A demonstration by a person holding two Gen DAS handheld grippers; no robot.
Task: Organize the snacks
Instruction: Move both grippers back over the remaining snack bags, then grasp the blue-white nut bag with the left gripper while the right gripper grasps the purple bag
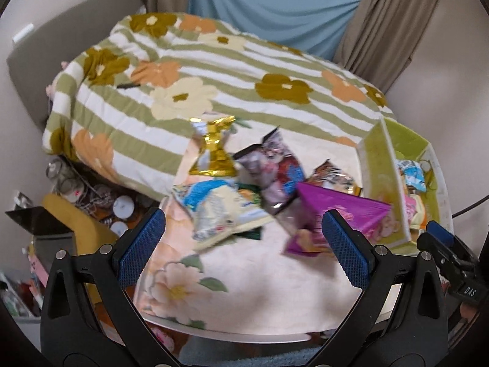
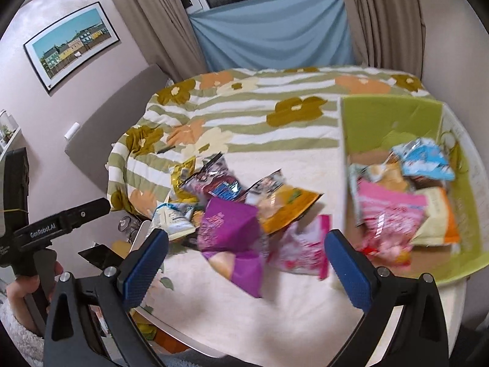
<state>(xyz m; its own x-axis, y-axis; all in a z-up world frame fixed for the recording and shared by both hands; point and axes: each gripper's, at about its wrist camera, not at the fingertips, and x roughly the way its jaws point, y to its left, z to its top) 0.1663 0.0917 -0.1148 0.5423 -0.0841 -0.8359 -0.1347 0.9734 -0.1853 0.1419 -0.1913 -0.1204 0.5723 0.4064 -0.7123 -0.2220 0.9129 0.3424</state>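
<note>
A pile of snack packets lies on a round table with a floral cloth (image 1: pixel 259 275). It includes a gold packet (image 1: pixel 214 150), a white-blue packet (image 1: pixel 220 211), a dark packet (image 1: pixel 275 174) and a purple packet (image 1: pixel 336 214) (image 2: pixel 232 238). A pink packet (image 2: pixel 302 250) and an orange packet (image 2: pixel 287 205) lie beside them. A green box (image 2: pixel 394 119) at the right holds several packets, among them a pink one (image 2: pixel 388 214). My left gripper (image 1: pixel 244 244) is open and empty above the table's near side. My right gripper (image 2: pixel 244 263) is open and empty above the purple packet.
A bed with a green striped flower quilt (image 1: pixel 214 70) stands behind the table. Curtains and a blue cloth (image 2: pixel 272 30) hang at the back. Clutter and a yellow seat (image 1: pixel 76 223) sit at the left below the table. The other gripper (image 2: pixel 55 226) shows at the left.
</note>
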